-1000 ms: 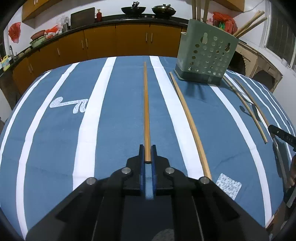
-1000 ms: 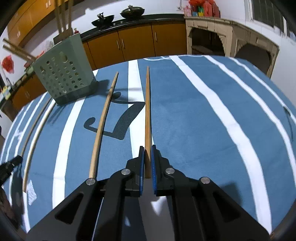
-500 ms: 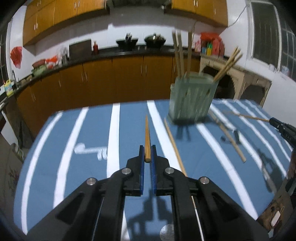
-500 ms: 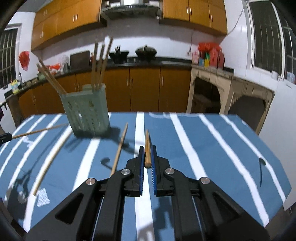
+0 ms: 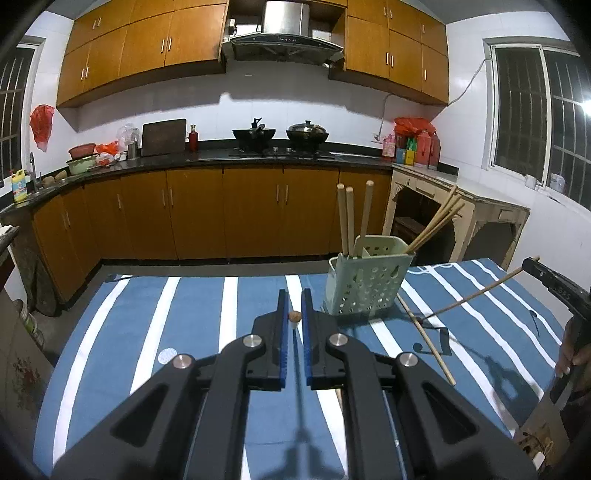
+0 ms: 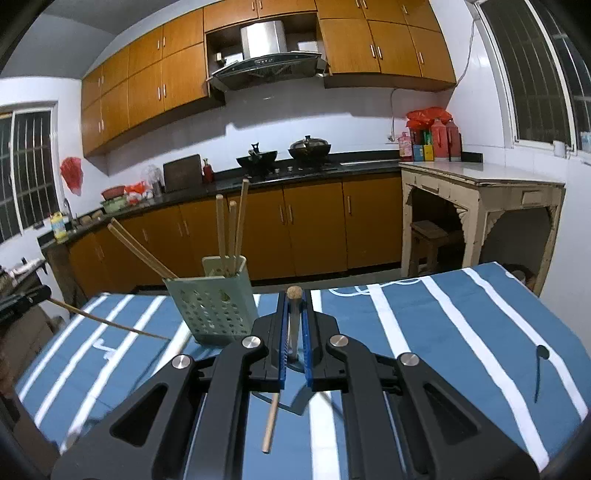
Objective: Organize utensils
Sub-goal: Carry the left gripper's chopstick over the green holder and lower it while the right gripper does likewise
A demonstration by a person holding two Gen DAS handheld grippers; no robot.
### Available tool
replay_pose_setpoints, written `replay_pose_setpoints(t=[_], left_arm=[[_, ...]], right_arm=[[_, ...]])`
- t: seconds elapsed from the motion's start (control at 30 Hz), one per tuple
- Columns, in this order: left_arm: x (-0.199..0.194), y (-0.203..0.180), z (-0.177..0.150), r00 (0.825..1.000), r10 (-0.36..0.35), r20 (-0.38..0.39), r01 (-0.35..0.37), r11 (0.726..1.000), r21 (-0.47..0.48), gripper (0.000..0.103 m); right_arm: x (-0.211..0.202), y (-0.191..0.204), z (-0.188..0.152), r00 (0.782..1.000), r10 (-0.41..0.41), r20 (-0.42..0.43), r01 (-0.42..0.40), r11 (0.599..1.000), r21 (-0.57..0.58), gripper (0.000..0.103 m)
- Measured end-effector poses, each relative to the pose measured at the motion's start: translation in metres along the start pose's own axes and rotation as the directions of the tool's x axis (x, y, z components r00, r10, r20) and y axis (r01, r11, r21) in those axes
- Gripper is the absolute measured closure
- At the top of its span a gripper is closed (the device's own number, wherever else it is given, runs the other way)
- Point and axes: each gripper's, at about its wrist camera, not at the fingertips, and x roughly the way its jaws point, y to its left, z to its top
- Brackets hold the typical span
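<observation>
The left gripper is clenched on a chopstick, raised above the striped blue tablecloth. The right gripper clasps another chopstick likewise. The green holder stands far on the table, with one loose chopstick lying just beside it.

One green holder, three upright chopsticks

Orange-brown kitchen cabinets, white tiled wall, barred windows, steel range hood.
</observation>
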Motion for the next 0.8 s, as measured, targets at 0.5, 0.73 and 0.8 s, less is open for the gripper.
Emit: replay_pose_setpoints(t=[0.5,0.73,0.8], left_arm=[[-0.012,-0.005,0.015,0.999,0.016,0.049,-0.017,1.0,0.017,0.095],[-0.017,-0.01,0.02,0.998,0.01,0.061,-0.011,1.0,0.023,0.095],[-0.018,-0.011,0.024,0.998,0.002,0.062,-0.004,1.0,0.024,0.095]], right_arm=[[-0.003,0.013,0.017,0.998,0.046,0.034,-0.046,0.999,-0.003,0.095],[-0.007,0.02,0.023,0.996,0.073,0.046,-0.073,0.997,-0.004,0.095],[-0.008,0.019,0.029,0.994,0.097,0.048,-0.098,0.995,0.011,0.095]])
